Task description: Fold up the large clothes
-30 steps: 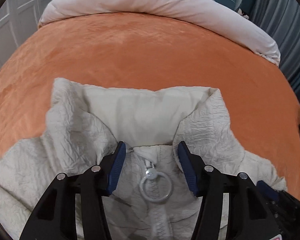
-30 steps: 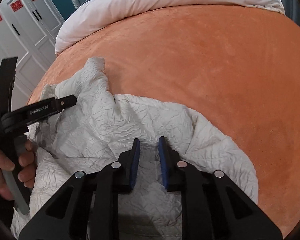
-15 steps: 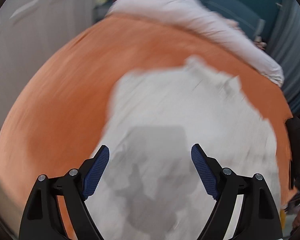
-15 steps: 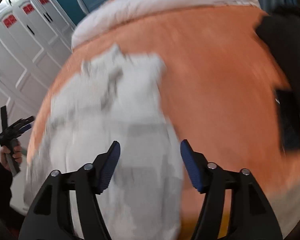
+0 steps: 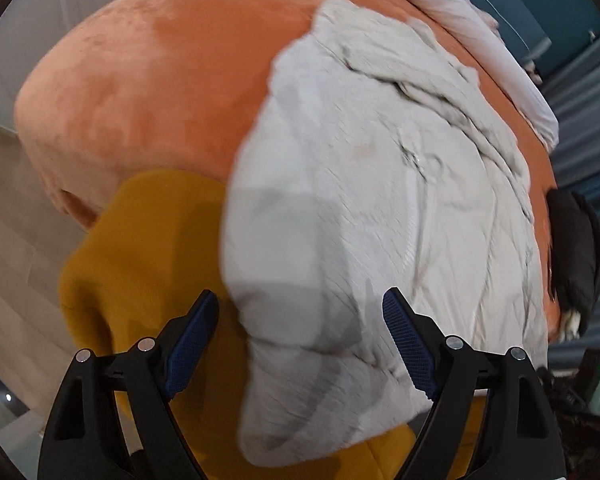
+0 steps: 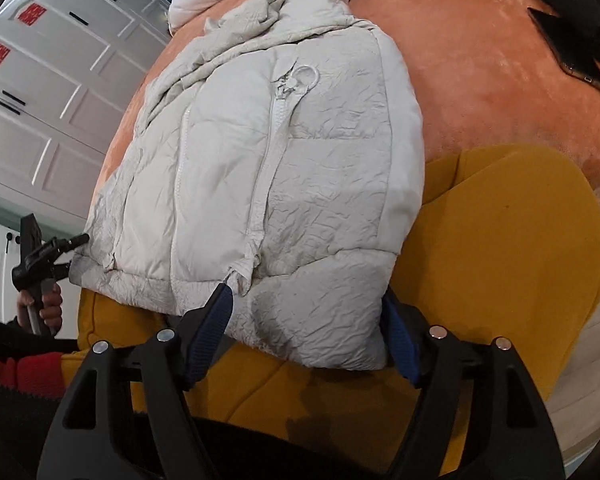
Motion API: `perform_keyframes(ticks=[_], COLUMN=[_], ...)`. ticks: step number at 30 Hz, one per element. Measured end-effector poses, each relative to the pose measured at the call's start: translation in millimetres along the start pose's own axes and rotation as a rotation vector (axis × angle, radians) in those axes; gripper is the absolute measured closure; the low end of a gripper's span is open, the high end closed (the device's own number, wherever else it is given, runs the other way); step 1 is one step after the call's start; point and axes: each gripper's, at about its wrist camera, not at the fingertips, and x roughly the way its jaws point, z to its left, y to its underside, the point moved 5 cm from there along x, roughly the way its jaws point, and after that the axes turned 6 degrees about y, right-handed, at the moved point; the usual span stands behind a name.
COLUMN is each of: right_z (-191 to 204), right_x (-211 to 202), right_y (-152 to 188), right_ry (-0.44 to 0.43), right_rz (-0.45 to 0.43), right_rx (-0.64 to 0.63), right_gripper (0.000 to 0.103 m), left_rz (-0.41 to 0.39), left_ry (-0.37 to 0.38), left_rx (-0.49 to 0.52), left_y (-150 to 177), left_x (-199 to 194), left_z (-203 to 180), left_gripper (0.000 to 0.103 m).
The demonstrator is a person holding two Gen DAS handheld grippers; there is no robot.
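Your white puffer jacket [image 6: 268, 168] lies front-up on the orange bed cover [image 6: 480, 80], zipped, with the ring zip pull [image 6: 306, 76] up near the collar and its hem hanging over the bed's near edge onto a mustard-yellow blanket [image 6: 520, 248]. Your right gripper [image 6: 308, 336] sits at that hem with its blue-padded fingers [image 6: 210, 332] spread wide, one on each side of the hem's right-hand corner, not pinching the fabric. Your left gripper [image 5: 300, 344] is likewise spread apart, hovering over the hem's other corner; that view is smeared, so whether its pads [image 5: 192, 344] touch the jacket [image 5: 380, 184] is hard to say, though they look clear of it. From the right wrist camera you can see the left gripper [image 6: 66, 256] at the jacket's far corner, with your hand [image 6: 46, 306] around its handle. A dark phone [image 6: 568, 50] rests on the cover well to the right of the jacket. A pale duvet [image 5: 480, 36] is bunched along the far side of the bed, and white panelled wardrobe doors [image 6: 48, 80] stand beyond it.
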Motion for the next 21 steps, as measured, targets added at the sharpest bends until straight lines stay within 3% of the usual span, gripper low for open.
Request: perform_keyframes(ticks=[2, 3, 5, 6, 7, 9, 11, 16, 19, 21], right_z=[2, 1, -1, -3, -4, -3, 6, 37, 53, 53], right_x=[2, 2, 4, 5, 2, -10, -31, -98, -146, -179], right_y=[-4, -1, 1, 3, 7, 6, 2, -1, -11, -36], right_ry=[-0.032, -0.041, -0.038, -0.039, -0.045, -0.091, -0.141, -0.249, -0.31, -0.34], right_rz=[0.002, 0.007, 0.022, 0.032, 0.033, 0.01, -0.031, -0.093, -0.17, -0.288], right_rx=[0.006, 0.002, -0.017, -0.024, -0.024, -0.018, -0.035, -0.175, -0.236, -0.213], right_gripper=[0.036, 0.039, 0.065, 0.074, 0.078, 0.085, 0.087, 0.089, 0.089, 0.089], left_rz=[0.018, 0.034, 0.058, 0.054, 0.048, 0.027, -0.013, -0.113, -0.237, -0.32], left_ry=[0.014, 0.026, 0.026, 0.012, 0.009, 0.034, 0.074, 0.158, 0.274, 0.305], left_rx=[0.03, 0.05, 0.077, 0.089, 0.097, 0.098, 0.106, 0.252, 0.237, 0.216], left_y=[2, 5, 11, 13, 14, 14, 14, 15, 7, -4], left_x=[6, 8, 13, 13, 11, -3, -26, -101, -161, -184], left_z=[-11, -17, -24, -25, -26, -26, -35, -84, -109, -117], left_gripper=[0.025, 0.037, 0.049, 0.061, 0.079, 0.092, 0.094, 0.096, 0.096, 0.096])
